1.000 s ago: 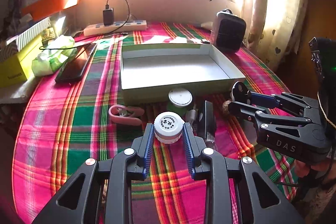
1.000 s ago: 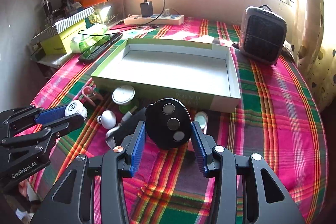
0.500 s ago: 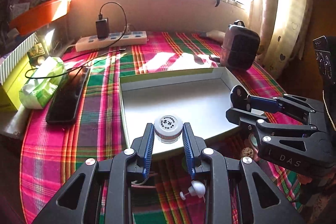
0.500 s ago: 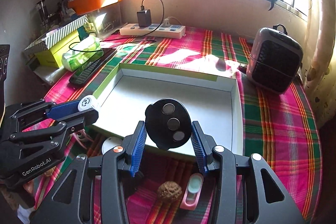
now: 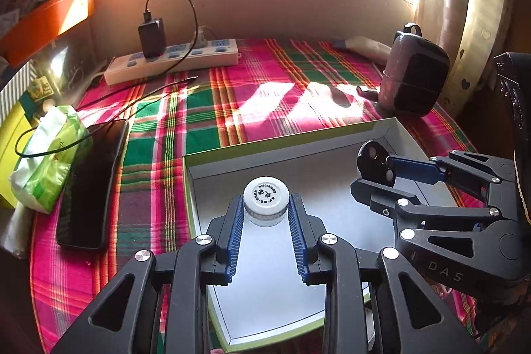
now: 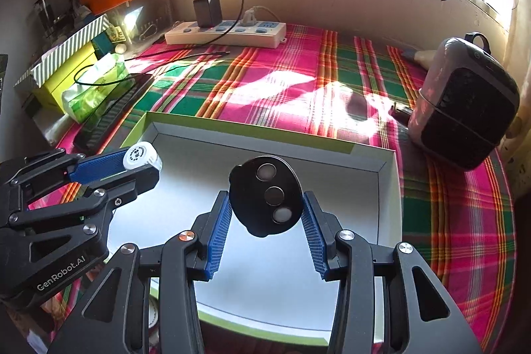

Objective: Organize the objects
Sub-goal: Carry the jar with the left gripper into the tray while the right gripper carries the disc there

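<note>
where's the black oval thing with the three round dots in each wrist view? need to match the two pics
Left wrist view: the black oval piece sits right of centre, side-on, clamped in the right gripper over the tray.
Right wrist view: the same piece is at centre, face-on, between that gripper's blue pads.
Shared landmark: the white power strip by the back wall.

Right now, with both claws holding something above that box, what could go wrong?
The left gripper pinches the small white-capped bottle just below its cap; it might slip or land tipped and roll in the tray. The right gripper grips the black three-button remote only by its edges, so it could twist loose. The grippers hang close together over the tray and might knock each other when releasing.
</note>
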The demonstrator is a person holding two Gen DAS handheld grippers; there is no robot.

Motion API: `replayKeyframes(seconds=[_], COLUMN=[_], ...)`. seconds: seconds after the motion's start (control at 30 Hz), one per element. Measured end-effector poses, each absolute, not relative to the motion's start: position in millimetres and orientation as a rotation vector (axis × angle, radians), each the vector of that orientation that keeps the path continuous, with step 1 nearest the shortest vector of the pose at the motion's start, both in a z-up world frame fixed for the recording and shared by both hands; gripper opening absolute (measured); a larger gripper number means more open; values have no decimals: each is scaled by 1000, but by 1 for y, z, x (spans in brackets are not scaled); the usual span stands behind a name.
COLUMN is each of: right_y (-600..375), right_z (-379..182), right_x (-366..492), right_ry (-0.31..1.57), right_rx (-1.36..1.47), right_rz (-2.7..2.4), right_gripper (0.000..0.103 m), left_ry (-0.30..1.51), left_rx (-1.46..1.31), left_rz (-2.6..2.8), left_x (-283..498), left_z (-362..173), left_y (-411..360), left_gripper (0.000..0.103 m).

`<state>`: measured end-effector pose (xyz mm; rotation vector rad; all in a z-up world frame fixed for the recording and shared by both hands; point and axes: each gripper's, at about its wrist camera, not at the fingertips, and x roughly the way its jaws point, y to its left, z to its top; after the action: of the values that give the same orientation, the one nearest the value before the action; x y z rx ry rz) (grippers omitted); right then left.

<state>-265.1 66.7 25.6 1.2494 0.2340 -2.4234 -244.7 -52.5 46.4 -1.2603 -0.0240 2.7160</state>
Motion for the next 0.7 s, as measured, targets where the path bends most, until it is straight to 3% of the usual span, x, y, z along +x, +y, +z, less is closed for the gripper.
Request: replayKeyframes(seconds=[0.7], right_y=[64], right_z=[6], right_x=[-303], right_ry=[242], right_rx=[1325], right_rz=[-2406], right_gripper=[44], left_ry=[-16], left_rx=[-1395], left_rz=[2686], left_x=[-288], left_z=[20], left_y=[-52], left_gripper=[25])
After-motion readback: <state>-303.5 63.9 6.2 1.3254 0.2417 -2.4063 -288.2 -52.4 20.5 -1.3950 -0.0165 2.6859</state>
